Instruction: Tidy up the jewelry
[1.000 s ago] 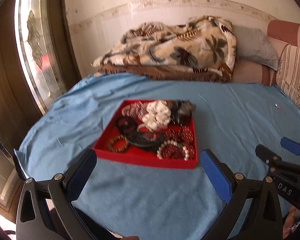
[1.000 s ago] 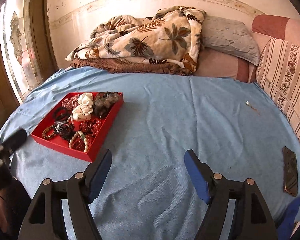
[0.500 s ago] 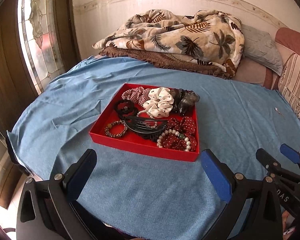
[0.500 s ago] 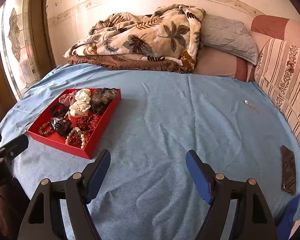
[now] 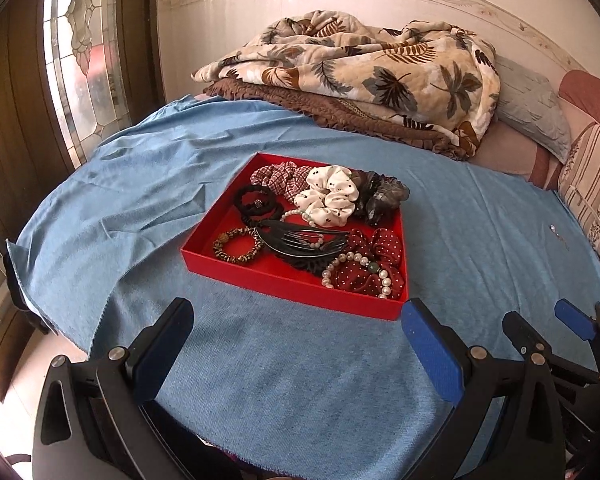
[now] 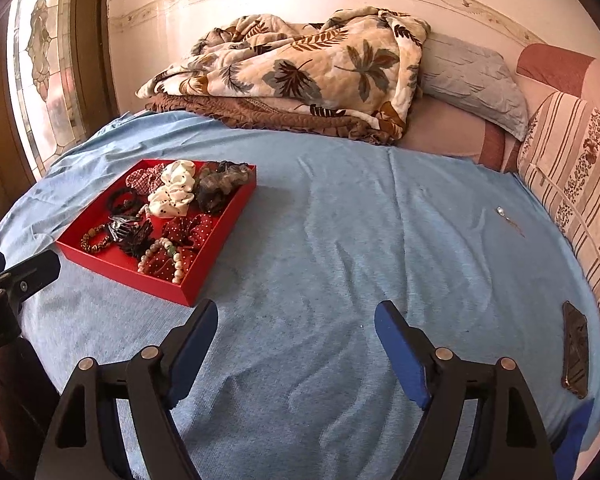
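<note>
A red tray (image 5: 296, 285) sits on the blue cloth, straight ahead in the left wrist view and at the left in the right wrist view (image 6: 118, 265). It holds a white scrunchie (image 5: 330, 196), a checked scrunchie (image 5: 276, 175), a grey scrunchie (image 5: 380, 196), a red dotted scrunchie (image 5: 384, 246), a pearl bracelet (image 5: 356, 270), a brown bead bracelet (image 5: 236, 245), a black hair tie (image 5: 256, 202) and a black comb clip (image 5: 304, 240). My left gripper (image 5: 296, 330) is open and empty, just short of the tray's near edge. My right gripper (image 6: 296, 332) is open and empty over bare cloth, right of the tray.
A folded leaf-print blanket (image 6: 300, 68) and a grey pillow (image 6: 472, 80) lie at the back. A small shiny item (image 6: 501, 212) lies on the cloth at the right. A dark phone (image 6: 575, 354) lies near the right edge. A window (image 5: 88, 40) is at the left.
Both grippers have moved forward and a little higher, so the tray looks nearer and I see more down into it. Both stayed open. Nothing in the tray has moved.
</note>
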